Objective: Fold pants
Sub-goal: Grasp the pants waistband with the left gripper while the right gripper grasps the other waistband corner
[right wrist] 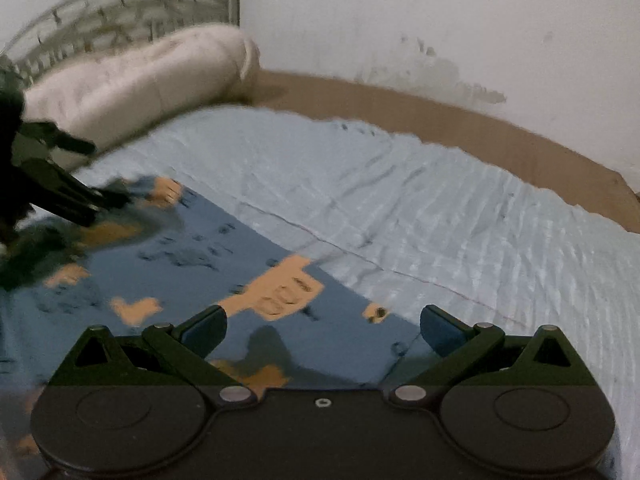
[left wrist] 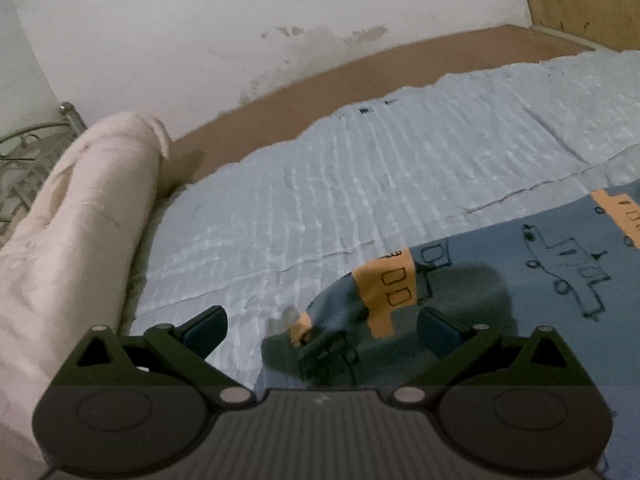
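The pants are blue with orange patches and dark line drawings, and lie flat on a light blue bed sheet. In the left wrist view my left gripper is open just above a rumpled corner of the pants, with the cloth between its spread fingers. In the right wrist view the pants spread to the left, and my right gripper is open above their near edge. The left gripper shows blurred at the far left, over the pants' far corner.
A rolled cream blanket lies along the left side of the bed. A brown bed frame edge runs under a stained white wall. A metal headboard stands behind the blanket.
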A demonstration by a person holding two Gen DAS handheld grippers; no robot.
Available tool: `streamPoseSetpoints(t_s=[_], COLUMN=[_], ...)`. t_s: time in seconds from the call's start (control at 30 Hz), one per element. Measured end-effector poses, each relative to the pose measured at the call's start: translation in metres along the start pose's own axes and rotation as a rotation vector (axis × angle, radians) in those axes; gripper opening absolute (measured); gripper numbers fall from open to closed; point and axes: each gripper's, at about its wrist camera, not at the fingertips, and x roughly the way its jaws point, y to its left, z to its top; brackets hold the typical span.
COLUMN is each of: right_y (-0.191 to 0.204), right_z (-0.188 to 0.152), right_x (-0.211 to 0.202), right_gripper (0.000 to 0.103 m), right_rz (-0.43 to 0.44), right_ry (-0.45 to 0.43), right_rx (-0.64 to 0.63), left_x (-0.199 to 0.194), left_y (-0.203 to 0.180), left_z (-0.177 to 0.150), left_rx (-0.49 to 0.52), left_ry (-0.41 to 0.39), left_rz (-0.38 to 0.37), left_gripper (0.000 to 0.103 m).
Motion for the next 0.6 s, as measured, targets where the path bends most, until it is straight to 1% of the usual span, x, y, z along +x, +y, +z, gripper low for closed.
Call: streamPoseSetpoints(t_s=[0.07,0.17,0.23,0.37,0.47,0.6], right_y=[-0.007,-0.012,-0.011,-0.005,-0.001,0.002], right_z=[0.007,0.016,0.021,0.027,0.029,0.029], right_x=[0.014,0.030,0.036,0.045,0.053,0.061], right_gripper=[0.102,0.102,0.102,0.102,0.102,0.102], right_rz=[0.015,0.051,0.068,0.112,0.109,0.097], right_ry=[0.033,0.070,0.075,0.082,0.093,0.108], right_rx=[-0.006,-0.040,-0.069,-0.096,-0.123,-0.144], left_x=[0.011,0.020,0.025,0.032,0.040,0.049], left_y=[0.010,0.023,0.026,0.025,0.023,0.024], left_z=[0.006,0.010,0.013,0.018,0.020,0.021], left_rx=[-0.002,0.009,0.036,0.123,0.152,0.155], left_ry=[0.002,-0.045,-0.073,-0.090,-0.082,-0.070], left_rz=[-0.065,-0.138,-0.183,-0.275,-0.284,-0.291], left_gripper=[0.102,0.102,0.102,0.102,0.102,0.102])
